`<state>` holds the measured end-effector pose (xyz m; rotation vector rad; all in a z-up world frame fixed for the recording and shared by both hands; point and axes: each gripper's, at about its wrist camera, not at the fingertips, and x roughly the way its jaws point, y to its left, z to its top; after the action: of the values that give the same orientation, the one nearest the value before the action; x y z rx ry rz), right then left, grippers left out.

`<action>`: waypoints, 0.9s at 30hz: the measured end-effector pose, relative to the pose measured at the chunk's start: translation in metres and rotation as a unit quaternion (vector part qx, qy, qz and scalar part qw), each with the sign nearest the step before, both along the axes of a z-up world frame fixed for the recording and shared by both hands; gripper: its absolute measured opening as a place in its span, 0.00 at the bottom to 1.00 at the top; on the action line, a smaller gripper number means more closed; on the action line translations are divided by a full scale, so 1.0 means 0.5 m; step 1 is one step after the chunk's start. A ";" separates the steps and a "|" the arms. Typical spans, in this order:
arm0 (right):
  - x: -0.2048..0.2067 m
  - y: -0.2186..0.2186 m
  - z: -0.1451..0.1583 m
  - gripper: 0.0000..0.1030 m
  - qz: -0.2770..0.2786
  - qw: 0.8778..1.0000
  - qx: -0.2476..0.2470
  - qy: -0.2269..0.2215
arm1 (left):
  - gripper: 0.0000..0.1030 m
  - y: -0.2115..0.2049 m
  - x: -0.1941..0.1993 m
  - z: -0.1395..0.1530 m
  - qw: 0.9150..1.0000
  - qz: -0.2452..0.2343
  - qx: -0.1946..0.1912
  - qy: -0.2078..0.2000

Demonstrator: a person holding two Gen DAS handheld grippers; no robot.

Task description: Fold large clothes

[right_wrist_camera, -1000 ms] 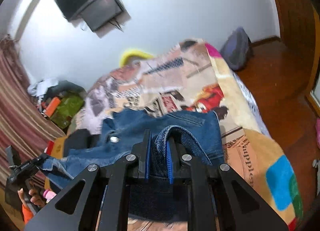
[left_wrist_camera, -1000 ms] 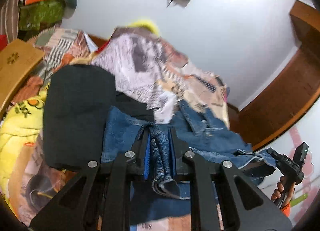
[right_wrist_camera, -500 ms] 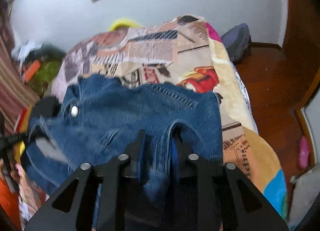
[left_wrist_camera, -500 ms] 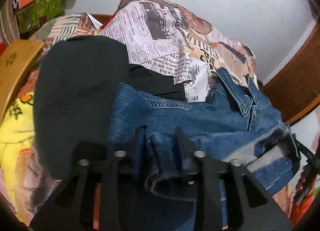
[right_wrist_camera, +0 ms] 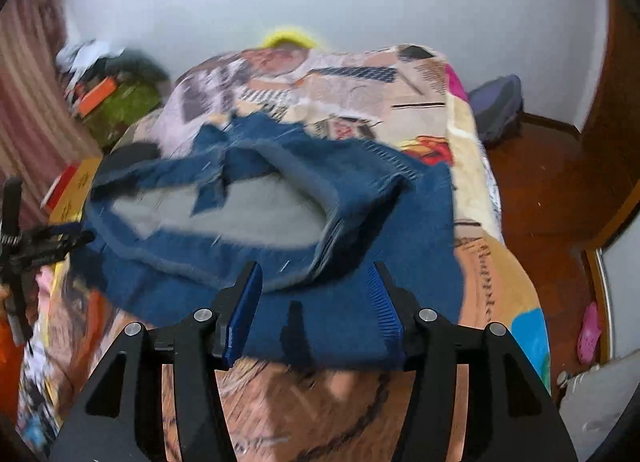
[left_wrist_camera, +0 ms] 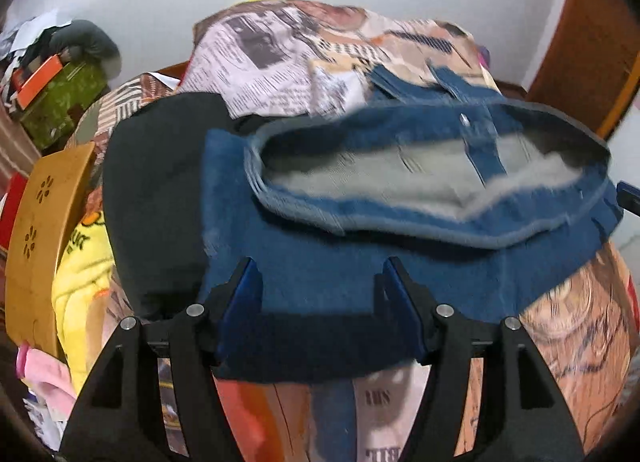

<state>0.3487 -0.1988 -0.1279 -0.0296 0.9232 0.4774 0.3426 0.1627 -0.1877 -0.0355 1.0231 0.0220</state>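
A blue denim jacket (left_wrist_camera: 360, 262) lies on the bed, its top part turned over so the grey lining (left_wrist_camera: 400, 178) shows; it also shows in the right wrist view (right_wrist_camera: 400, 230). My left gripper (left_wrist_camera: 318, 294) is open and empty, jaws wide apart over the jacket's near left edge. My right gripper (right_wrist_camera: 316, 298) is open and empty over the jacket's near right edge. The left gripper also shows at the left edge of the right wrist view (right_wrist_camera: 48, 242). The image is blurred by motion.
The bed has a newspaper-print cover (right_wrist_camera: 340, 78). A black garment (left_wrist_camera: 156, 190) and yellow cloth (left_wrist_camera: 80, 274) lie left of the jacket, beside a wooden board (left_wrist_camera: 40, 230). Clutter is piled at the far left (right_wrist_camera: 116, 98). Wooden floor (right_wrist_camera: 552, 190) lies to the right.
Both grippers have opened and let go of the denim jacket. The jacket dropped onto the bed with its top part folded over, lining up.
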 end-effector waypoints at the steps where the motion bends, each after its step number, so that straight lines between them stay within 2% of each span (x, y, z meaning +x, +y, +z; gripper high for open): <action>1: -0.012 0.012 -0.003 0.49 0.012 1.000 -0.008 0.001 | 0.62 -0.009 -0.004 -0.009 1.000 -0.005 0.003 0.007; 8: -0.025 0.086 -0.059 0.50 0.052 0.996 -0.061 0.026 | 0.62 -0.053 0.011 -0.057 0.999 -0.021 0.006 0.035; 11: -0.012 0.115 -0.086 0.50 0.062 0.994 -0.085 0.034 | 0.71 -0.065 0.032 -0.070 0.999 -0.024 0.021 0.031; 14: 0.004 0.151 -0.098 0.66 0.095 0.990 -0.102 0.029 | 0.83 -0.069 0.067 -0.077 0.999 -0.030 0.040 0.023; 17: 0.030 0.177 -0.107 0.67 0.112 0.986 -0.117 0.025 | 0.89 -0.069 0.101 -0.082 0.998 -0.036 0.048 0.020; 19: 0.064 0.192 -0.114 0.66 0.117 0.985 -0.125 0.028 | 0.90 -0.069 0.127 -0.075 0.996 -0.043 0.072 0.005; 22: 0.126 0.188 -0.109 0.65 0.094 0.989 -0.107 0.039 | 0.90 -0.047 0.174 -0.066 0.996 -0.037 0.078 0.004; 24: 0.168 0.180 -0.093 0.66 0.049 0.994 -0.096 0.029 | 0.90 -0.017 0.209 -0.054 0.998 -0.010 0.068 -0.002; 27: 0.228 0.151 -0.069 0.66 -0.019 0.998 -0.053 0.017 | 0.90 0.029 0.251 -0.044 0.996 0.050 0.079 -0.014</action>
<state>0.4629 -0.1235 -0.1623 -0.1011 0.9805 0.3939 0.4682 0.1771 -0.2096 0.0562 0.9886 0.1934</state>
